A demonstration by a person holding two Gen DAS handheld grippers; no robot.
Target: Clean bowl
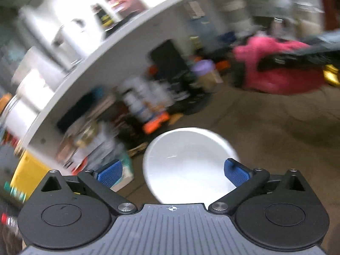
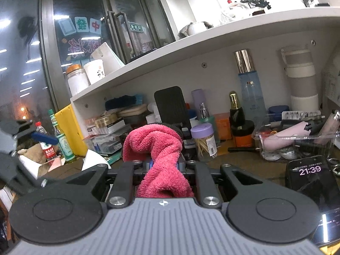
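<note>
A white shelf (image 2: 212, 48) runs above the cluttered brown desk (image 2: 238, 159), dark glass doors (image 2: 119, 31) behind.

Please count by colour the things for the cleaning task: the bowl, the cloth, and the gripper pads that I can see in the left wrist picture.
White: 1, the bowl.
Pink: 1, the cloth, clamped in the right gripper.
Blue: 2, the pads of the open left gripper.
Total: 4.
</note>
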